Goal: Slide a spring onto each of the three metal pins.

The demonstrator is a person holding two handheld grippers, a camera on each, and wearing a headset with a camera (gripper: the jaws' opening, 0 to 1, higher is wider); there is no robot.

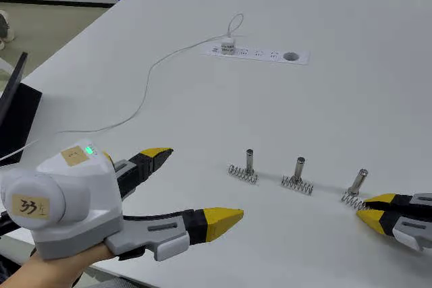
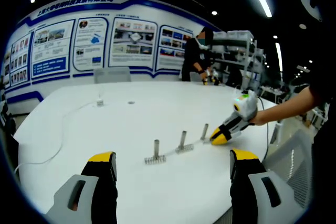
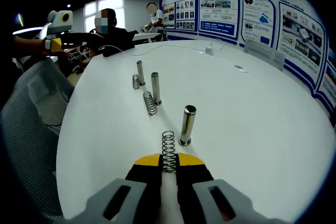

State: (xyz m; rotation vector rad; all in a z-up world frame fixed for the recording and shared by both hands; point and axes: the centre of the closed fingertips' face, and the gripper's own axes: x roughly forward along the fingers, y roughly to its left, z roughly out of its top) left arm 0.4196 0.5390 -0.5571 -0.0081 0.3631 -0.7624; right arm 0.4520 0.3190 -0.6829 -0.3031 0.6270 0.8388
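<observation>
The spring (image 3: 168, 148) was probably light, springy wire that could flick away or buckle, so you did best pinching one end coil gently. It was a small silvery coil lying on the table (image 3: 252, 129), at 7 o'clock from the nearest pin (image 3: 186, 124). Your right gripper (image 3: 168, 163) had its jaws narrow, nipping the spring's near end; your left gripper (image 1: 199, 185) gaped wide, holding nothing.

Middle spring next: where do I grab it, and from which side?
The middle spring lies flat beside its upright pin. Pinch one end across the coils from the side away from the pin, leaving the other end free for the pin top.
</observation>
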